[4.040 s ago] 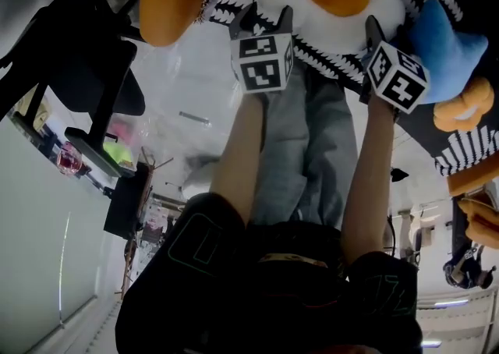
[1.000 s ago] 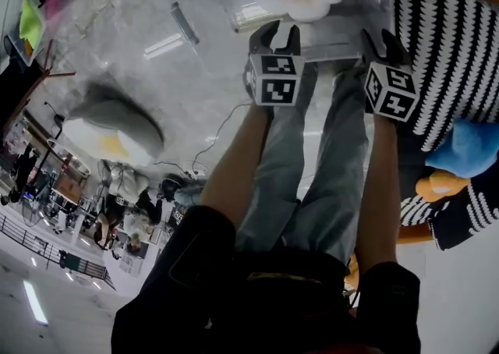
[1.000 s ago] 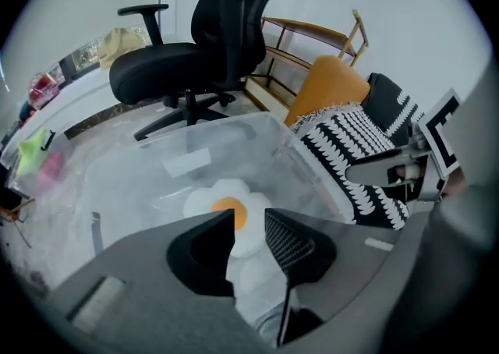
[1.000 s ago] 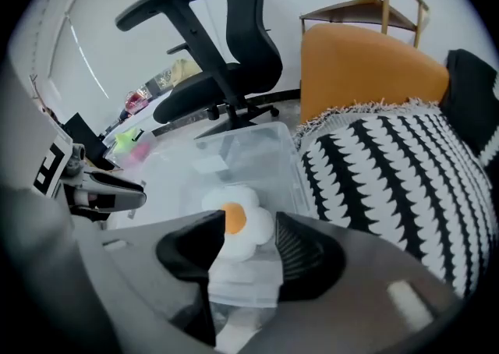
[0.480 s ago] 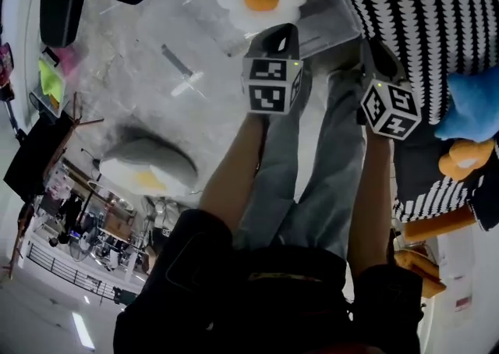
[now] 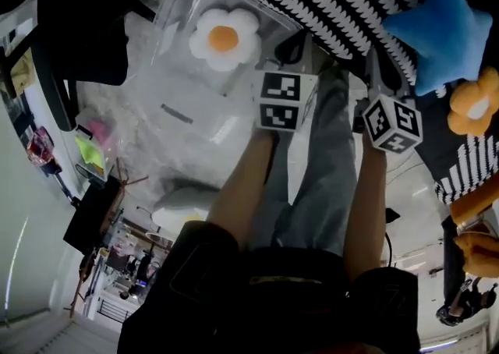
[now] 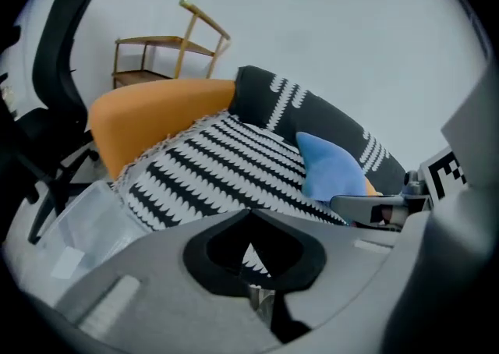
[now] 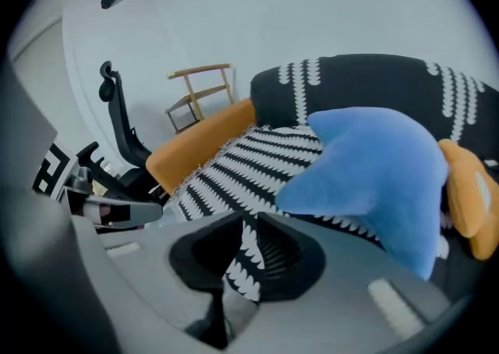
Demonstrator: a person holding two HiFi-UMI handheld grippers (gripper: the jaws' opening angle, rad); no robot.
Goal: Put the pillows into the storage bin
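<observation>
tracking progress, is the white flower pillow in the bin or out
In: the white flower pillow lies inside the clear storage bin, with the bin's walls around it.

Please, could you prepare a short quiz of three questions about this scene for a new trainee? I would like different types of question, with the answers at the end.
1. Fill in: the white flower pillow in the clear storage bin has a centre of the colour ____.
2. What lies right beside the blue star pillow?
A. a green ball
B. an orange flower pillow
C. a red book
3. True or false: the jaws of the left claw are together.

Key: 1. orange; 2. B; 3. true.
</observation>
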